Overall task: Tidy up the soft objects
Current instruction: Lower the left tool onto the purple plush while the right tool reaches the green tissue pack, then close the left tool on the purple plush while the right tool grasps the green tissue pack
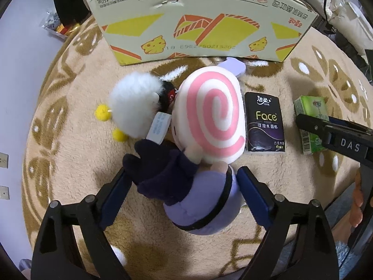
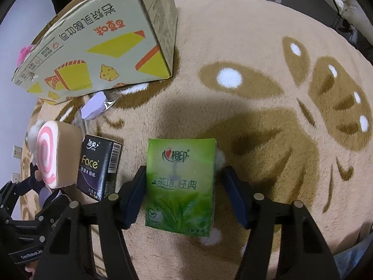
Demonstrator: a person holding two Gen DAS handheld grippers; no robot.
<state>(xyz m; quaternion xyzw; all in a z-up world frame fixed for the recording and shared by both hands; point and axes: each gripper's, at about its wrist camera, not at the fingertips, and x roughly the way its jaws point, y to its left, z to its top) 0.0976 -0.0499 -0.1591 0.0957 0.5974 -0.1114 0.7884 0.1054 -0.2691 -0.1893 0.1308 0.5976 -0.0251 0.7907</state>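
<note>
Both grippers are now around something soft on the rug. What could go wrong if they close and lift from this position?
1. The left gripper straddles only the purple base of the plush doll; its big pink swirl head may tip it over or drag the white fluffy toy.
2. The right gripper brackets the green tissue pack; one finger seems clear, so the pack might twist.

I worked over a round beige rug (image 2: 233, 35) with brown patterns, beside a pale wall (image 1: 14, 70) with sockets (image 1: 3, 161).

fuzzy cloth rug (image 2: 256, 35), glossy plastic-wrapped green tissue pack (image 2: 180, 184), matt cardboard box (image 1: 200, 23)
</note>
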